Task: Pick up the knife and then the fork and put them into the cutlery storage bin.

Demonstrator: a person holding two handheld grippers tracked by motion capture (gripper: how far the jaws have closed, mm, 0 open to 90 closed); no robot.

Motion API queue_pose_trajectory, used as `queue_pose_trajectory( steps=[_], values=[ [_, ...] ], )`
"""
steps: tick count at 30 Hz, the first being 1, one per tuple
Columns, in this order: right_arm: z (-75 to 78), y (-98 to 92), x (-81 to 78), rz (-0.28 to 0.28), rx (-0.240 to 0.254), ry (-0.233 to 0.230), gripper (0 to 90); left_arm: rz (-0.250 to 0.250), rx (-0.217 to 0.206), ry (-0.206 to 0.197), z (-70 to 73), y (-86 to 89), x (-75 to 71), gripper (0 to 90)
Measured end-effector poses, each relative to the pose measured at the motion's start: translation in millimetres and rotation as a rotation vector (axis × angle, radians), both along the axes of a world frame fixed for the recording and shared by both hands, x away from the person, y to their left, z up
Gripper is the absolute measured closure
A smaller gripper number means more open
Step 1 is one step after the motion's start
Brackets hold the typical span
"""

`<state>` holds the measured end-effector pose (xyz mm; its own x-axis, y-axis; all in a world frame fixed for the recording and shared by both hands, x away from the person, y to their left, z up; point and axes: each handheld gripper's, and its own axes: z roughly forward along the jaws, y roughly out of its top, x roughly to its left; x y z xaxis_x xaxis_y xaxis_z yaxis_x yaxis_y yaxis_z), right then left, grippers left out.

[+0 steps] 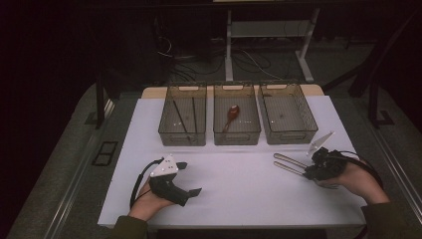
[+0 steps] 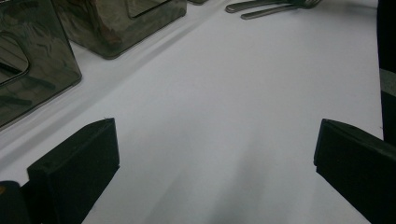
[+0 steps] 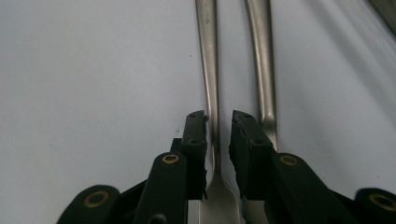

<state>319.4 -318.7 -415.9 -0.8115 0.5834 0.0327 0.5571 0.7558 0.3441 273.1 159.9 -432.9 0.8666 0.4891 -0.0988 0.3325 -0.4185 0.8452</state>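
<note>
While nearly closed around the neck of one metal fork [image 3: 208,70] lying flat on the white tabletop [image 1: 239,189], with the second fork [image 3: 262,60] just beside the right claw [image 3: 218,122]: risks nipping or dragging both, or slipping off the thin handle; left claw [image 2: 210,154] wide, empty, well apart.

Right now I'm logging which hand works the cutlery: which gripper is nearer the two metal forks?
Right. The right gripper straddles one of the forks, jaws either side of its neck. The left gripper sits open across the table, well apart.
</note>
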Motion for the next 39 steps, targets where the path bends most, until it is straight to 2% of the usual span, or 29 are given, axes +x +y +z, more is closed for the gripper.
queue_pose_trajectory(
  steps=[7, 12, 14, 15, 19, 22, 30, 39],
  values=[
    [-6.3, 3.5, 0.6, 0.037, -0.073, 0.008, 75.7, -0.004, 0.007, 0.002, -0.5, -1.1, -0.1, 0.0],
    [-6.0, 8.0, 2.2, 0.058, -0.106, 0.014, 76.2, -0.009, 0.011, 0.004, -1.1, -1.7, 0.0, 0.0],
    [-5.5, 10.7, 2.8, 0.056, -0.112, 0.034, 76.4, -0.009, 0.014, 0.002, -1.5, -2.0, 0.0, 0.0],
    [-5.8, 10.8, 4.3, 0.069, -0.127, 0.027, 76.6, -0.010, 0.018, 0.003, -1.5, -2.2, 0.1, 0.0],
    [-5.6, 11.8, 7.2, 0.076, -0.135, 0.045, 78.1, -0.013, 0.022, 0.005, -2.0, -2.8, -0.3, 0.0],
    [-5.5, 11.3, 7.9, 0.067, -0.128, 0.054, 82.5, -0.016, 0.024, 0.006, -2.0, -2.9, -0.4, 0.0],
    [-5.7, 10.4, 7.4, 0.070, -0.127, 0.043, 83.3, -0.027, 0.033, 0.006, -2.8, -4.7, -0.8, 0.0],
    [-4.9, -3.9, 5.0, 0.041, -0.011, 0.039, 83.5, -0.021, 0.027, -0.011, -1.2, -4.5, -0.6, 0.0]
  ],
)
